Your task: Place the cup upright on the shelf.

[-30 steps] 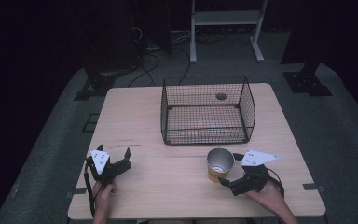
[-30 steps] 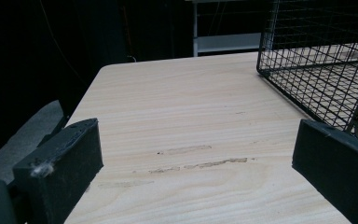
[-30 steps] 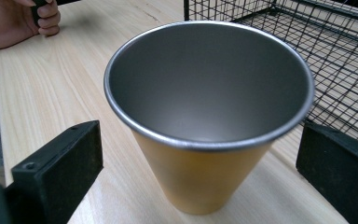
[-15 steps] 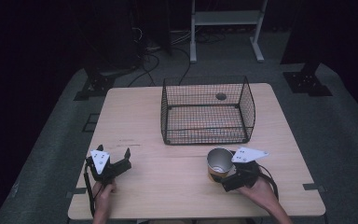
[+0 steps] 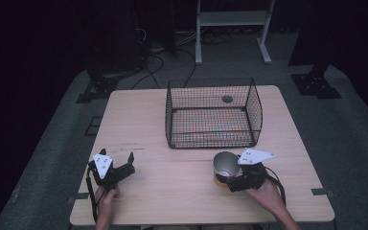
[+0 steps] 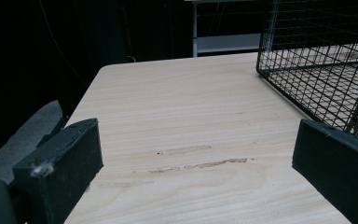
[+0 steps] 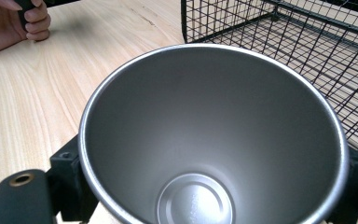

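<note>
A shiny metal cup (image 5: 226, 165) stands upright on the wooden table (image 5: 172, 196), just in front of the wire basket (image 5: 255, 112). My right gripper (image 5: 226, 176) reaches in from the cup's right with a jaw on each side of it. In the right gripper view the empty cup (image 7: 214, 130) sits between the two black jaws, which press against its walls. My left gripper (image 5: 117, 155) rests at the front left of the table, open, its jaws spread wide. Nothing but bare wood lies between its fingers (image 6: 70, 158).
The black wire basket (image 6: 317, 56) is open-topped and empty, standing at the back middle of the table. A round hole (image 5: 227, 99) shows in the tabletop behind it. A person's hand (image 7: 14, 23) holds the left gripper. Dark floor, cables and stands surround the table.
My right gripper has slid left toward the cup and now has its jaws around it. The cup and the left gripper have stayed in place.
</note>
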Demonstrator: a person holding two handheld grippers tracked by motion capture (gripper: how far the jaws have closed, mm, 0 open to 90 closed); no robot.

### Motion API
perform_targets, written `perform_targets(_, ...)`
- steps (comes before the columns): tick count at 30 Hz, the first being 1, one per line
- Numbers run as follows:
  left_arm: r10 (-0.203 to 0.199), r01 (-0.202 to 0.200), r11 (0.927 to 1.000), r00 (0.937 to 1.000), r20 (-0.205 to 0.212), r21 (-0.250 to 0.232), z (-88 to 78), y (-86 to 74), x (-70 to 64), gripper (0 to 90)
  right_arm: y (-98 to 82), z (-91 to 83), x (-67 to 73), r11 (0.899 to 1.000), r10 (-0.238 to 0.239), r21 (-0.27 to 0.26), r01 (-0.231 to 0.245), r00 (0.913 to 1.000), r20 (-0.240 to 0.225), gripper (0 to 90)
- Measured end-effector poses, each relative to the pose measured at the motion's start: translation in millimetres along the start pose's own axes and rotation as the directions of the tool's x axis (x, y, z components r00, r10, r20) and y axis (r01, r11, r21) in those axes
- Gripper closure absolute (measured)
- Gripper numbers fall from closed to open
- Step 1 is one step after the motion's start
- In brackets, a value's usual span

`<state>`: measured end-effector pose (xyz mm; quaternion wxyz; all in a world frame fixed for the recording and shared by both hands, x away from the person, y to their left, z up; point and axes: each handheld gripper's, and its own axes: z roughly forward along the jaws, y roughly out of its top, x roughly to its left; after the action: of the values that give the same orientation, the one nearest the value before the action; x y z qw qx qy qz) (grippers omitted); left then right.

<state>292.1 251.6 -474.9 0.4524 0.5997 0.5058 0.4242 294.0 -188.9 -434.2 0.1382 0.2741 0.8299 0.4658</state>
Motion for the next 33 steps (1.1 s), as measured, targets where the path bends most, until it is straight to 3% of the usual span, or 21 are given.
perform_targets(14,0.001,-0.001,1.0,1.0,0.001,0.0,0.0,0.0,0.0,0.8,29.3,-15.1,-23.8,0.999,0.034,0.009,-0.034,0.9979,-0.054,12.9)
perform_targets(33,0.0,0.0,1.0,1.0,0.0,0.001,0.1,0.0,0.0,0.8,55.9,-30.2,-42.5,0.999,0.033,0.0,-0.033,0.9979,-0.055,12.9)
